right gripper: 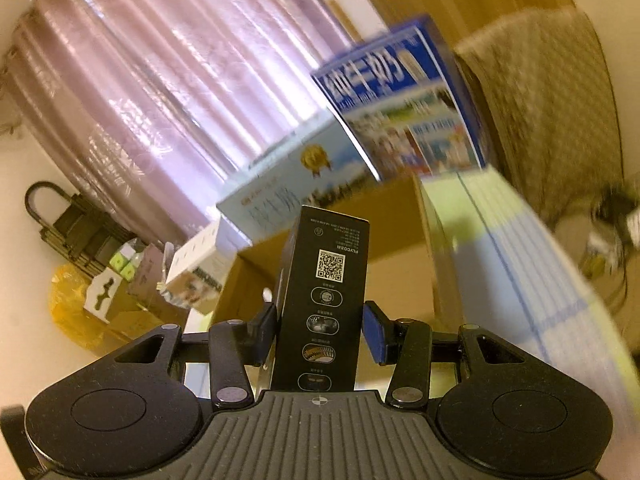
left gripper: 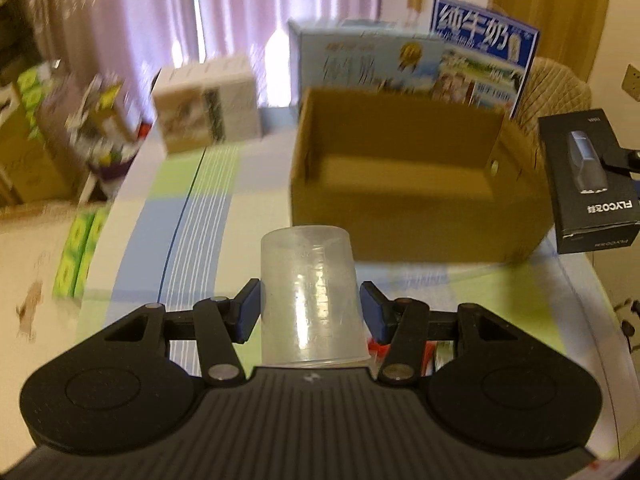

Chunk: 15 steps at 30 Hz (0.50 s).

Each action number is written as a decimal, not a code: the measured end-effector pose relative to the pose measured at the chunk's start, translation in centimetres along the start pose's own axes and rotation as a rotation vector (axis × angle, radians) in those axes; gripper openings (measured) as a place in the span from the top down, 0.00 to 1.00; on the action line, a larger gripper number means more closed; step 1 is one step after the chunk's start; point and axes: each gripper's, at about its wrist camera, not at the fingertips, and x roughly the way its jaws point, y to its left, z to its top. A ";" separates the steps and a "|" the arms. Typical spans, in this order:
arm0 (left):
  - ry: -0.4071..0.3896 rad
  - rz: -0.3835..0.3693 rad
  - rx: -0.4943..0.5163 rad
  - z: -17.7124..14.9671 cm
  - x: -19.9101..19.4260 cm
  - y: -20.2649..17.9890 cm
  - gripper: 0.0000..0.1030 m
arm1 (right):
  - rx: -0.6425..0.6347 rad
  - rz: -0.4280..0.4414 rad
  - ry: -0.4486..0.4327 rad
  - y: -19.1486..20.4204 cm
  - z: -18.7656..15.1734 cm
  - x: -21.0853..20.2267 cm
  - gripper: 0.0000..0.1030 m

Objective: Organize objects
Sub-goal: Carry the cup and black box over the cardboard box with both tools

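my left gripper [left gripper: 310,308] is clamped on a clear plastic cup [left gripper: 312,296], which sits upside down between the blue pads, its closed base pointing away from me and its rim back against the gripper body. it hangs above the pastel checked tablecloth [left gripper: 200,216], just in front of the open cardboard box [left gripper: 404,220]. the inside of that box looks bare from this angle (the near wall hides part of the floor).

my right gripper [right gripper: 320,328] grips a tall black product box [right gripper: 324,300], the side with the qr code and round icons facing the camera. in the left wrist view the same black box [left gripper: 588,180] shows at the right edge, level with the cardboard box's right wall and clear of the table, with one black finger [left gripper: 624,158] of the right gripper against it. the right wrist view is tilted and smeared.

behind the cardboard box stand a pale blue milk carton case [left gripper: 360,60] and a darker blue case [left gripper: 484,40] just behind it. a small white box [left gripper: 208,104] sits further left on the table, well apart from the cup. pink curtains [left gripper: 140,20] hang behind everything.
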 end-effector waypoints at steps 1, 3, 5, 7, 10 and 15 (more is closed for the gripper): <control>-0.012 -0.001 0.011 1.1 0.3 -0.4 0.53 | -0.018 -0.008 -0.003 0.4 0.7 0.4 0.58; -0.031 -0.004 0.030 2.9 0.9 -1.2 0.53 | -0.051 -0.027 -0.005 1.1 2.2 1.7 0.58; -0.046 -0.001 0.046 4.8 1.8 -2.0 0.53 | -0.100 -0.067 0.002 1.8 3.2 3.1 0.58; -0.058 0.003 0.062 6.7 2.8 -2.7 0.53 | -0.143 -0.109 0.014 2.0 3.7 4.8 0.58; -0.062 0.011 0.085 8.7 4.6 -3.7 0.52 | -0.212 -0.179 0.049 2.3 3.7 7.5 0.58; -0.039 0.026 0.103 11.0 7.7 -4.8 0.52 | -0.329 -0.293 0.129 2.1 2.7 12.2 0.58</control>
